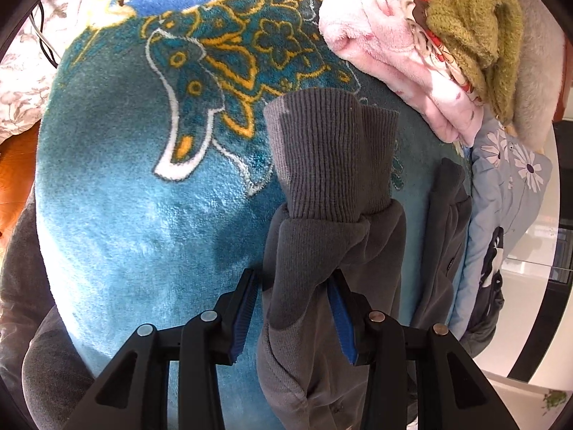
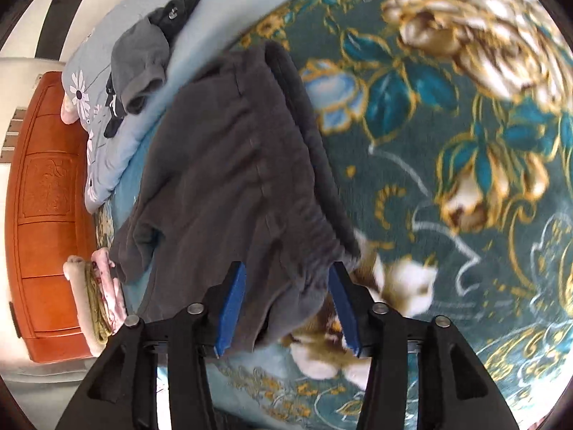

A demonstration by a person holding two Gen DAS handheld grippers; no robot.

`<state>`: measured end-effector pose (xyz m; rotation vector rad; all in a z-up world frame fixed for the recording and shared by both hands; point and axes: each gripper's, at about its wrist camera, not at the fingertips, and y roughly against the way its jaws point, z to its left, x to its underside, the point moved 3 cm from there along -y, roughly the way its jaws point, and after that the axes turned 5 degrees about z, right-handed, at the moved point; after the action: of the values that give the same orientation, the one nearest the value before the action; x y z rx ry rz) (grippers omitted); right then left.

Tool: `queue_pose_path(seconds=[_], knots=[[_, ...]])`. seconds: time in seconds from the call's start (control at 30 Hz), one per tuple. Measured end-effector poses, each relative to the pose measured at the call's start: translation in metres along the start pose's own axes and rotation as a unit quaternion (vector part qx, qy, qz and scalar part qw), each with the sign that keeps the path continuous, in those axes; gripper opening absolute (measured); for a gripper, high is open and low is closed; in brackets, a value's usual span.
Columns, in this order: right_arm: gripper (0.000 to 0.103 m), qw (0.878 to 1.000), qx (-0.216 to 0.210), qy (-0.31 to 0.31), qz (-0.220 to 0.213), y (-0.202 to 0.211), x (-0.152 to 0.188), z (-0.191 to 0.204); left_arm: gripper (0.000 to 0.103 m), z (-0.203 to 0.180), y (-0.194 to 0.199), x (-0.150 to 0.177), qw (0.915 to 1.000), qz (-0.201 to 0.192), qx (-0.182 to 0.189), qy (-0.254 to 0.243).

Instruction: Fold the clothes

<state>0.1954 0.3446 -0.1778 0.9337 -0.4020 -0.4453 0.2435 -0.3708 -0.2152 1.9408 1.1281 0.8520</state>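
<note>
- Spanning a wide gap, left gripper (image 1: 292, 286) with blue-padded fingers (image 1: 243, 317) spread apart; dark grey garment (image 1: 322, 243) bunched between them, pressed against the right pad, apart from the left pad.
- Ribbed cuffs (image 1: 329, 154) of the garment pointing to the far side, lying on the teal patterned blanket (image 1: 143, 215).
- Spread equally wide, right gripper (image 2: 286, 304), with the gathered waistband edge (image 2: 308, 243) of the same grey garment (image 2: 222, 165) lying between the pads; contact with either pad not clear, so grip not determinable.
- Blurred by motion in the right wrist view: blanket flowers (image 2: 465, 46) and the near edge of the garment.
- Cut off at the bottom frame edge in the left wrist view: lower part of the garment.
- Shown only in the left wrist view: folded stack at far right, with pink fleece (image 1: 386, 43) under an olive knit (image 1: 472, 18).
- Shown only in the right wrist view: orange wooden headboard (image 2: 46, 197) at left, pale blue flowered quilt (image 2: 104, 136), and a heap of grey and black clothes (image 2: 147, 53) upon it.
</note>
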Motion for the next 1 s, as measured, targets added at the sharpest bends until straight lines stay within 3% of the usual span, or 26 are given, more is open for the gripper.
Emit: queue_pose_path(seconds=[0.13,0.3,0.37,0.43,0.47,0.5,0.63,0.8,1.0], knots=[[0.054,0.996,-0.043,-0.07,0.026,-0.031,0.017,-0.015,0.044,0.002,0.002,0.003,1.0,0.006,0.002,-0.003],[0.053,0.991,-0.069,-0.111,0.013,-0.047,0.016,-0.012,0.042,0.003,0.009,0.008,0.9999,-0.001,-0.001,-0.01],[0.035,0.992,-0.066,-0.106,0.015,-0.047,0.014,-0.006,0.042,0.002,0.01,0.01,0.9999,-0.004,-0.003,-0.014],[0.024,0.993,-0.062,-0.101,0.018,-0.044,0.011,-0.001,0.039,-0.001,0.012,0.013,0.9998,-0.006,0.001,-0.02],[0.019,0.993,-0.062,-0.096,0.017,-0.041,0.011,0.002,0.028,-0.003,0.013,0.014,0.9997,-0.007,0.0,-0.025],[0.016,0.994,-0.064,-0.09,0.016,-0.038,0.01,0.005,0.017,-0.005,0.014,0.016,0.9995,-0.009,-0.002,-0.029],[0.01,0.994,-0.09,-0.059,0.004,-0.022,0.005,0.023,0.009,-0.022,0.023,0.022,0.9982,-0.024,-0.022,-0.05],[0.01,0.989,-0.145,-0.019,-0.03,0.012,-0.009,0.048,0.008,-0.075,0.042,0.026,0.995,-0.037,0.004,-0.093],[0.009,0.98,-0.184,-0.014,-0.074,0.037,-0.05,0.078,0.008,-0.179,0.02,-0.014,0.9873,-0.022,0.007,-0.157]])
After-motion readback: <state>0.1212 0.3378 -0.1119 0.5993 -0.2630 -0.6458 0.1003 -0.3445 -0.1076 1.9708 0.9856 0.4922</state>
